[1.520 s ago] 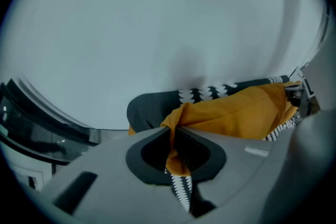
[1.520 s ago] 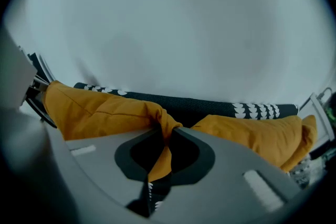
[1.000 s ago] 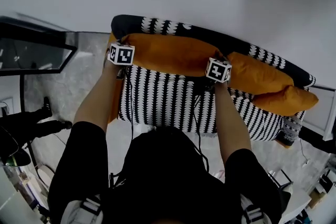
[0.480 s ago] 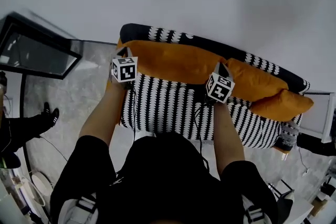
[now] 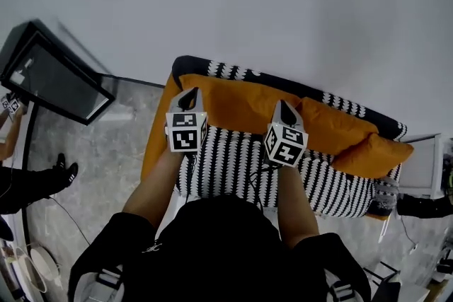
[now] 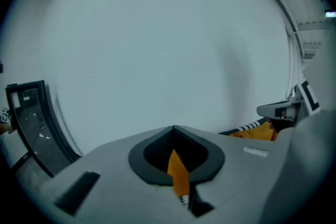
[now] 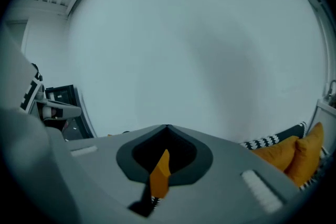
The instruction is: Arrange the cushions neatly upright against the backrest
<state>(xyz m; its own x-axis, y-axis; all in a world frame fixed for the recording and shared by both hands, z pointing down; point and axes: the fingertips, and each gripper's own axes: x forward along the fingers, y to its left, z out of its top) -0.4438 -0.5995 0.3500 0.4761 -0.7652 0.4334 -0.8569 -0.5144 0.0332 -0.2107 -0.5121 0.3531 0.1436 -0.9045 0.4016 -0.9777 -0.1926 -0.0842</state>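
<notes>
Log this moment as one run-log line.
left gripper: shut, just closed, empty | right gripper: shut, empty | long orange cushion: against backrest | two smaller cushions: to its right

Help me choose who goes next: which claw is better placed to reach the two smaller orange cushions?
Right, probably. The right claw is nearest the two smaller cushions; the left claw is over the big cushion's other end and would have to cross. Both claws are shut and empty.
</notes>
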